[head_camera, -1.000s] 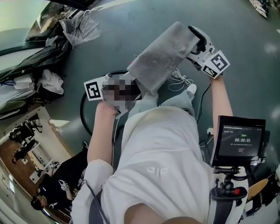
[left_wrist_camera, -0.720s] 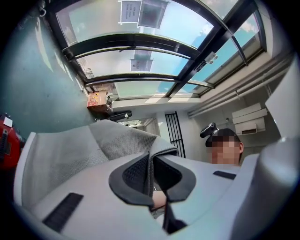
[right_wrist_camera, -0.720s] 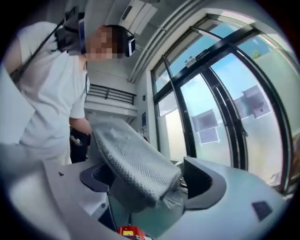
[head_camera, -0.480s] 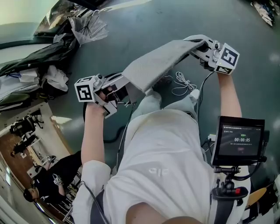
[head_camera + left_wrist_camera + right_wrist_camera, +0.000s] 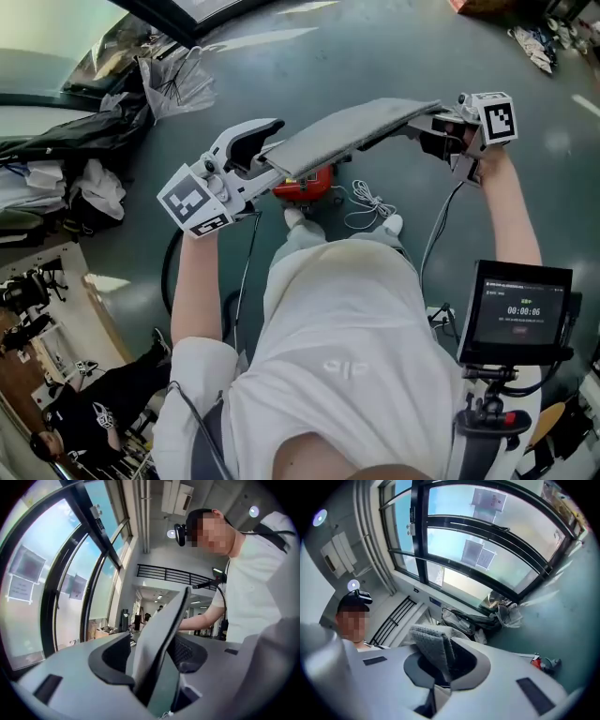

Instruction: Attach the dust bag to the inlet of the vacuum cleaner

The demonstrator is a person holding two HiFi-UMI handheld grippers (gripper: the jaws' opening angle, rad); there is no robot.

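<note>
Stretched flat and near level above the red vacuum [image 5: 305,185], clear of it: grey bag [image 5: 347,131]. Clamped at its end left of the vacuum in left gripper [image 5: 267,142], at its far end in right gripper [image 5: 427,127]; both arms raised and spread. Open grey-green floor [image 5: 394,47] around vacuum; white cord [image 5: 370,199] just right of it

A flat grey woven-fabric dust bag [image 5: 352,131] spans above the small red vacuum cleaner [image 5: 305,185], one end in the left gripper [image 5: 270,150] to the cleaner's left, the other in the right gripper [image 5: 433,127] to its right.
</note>
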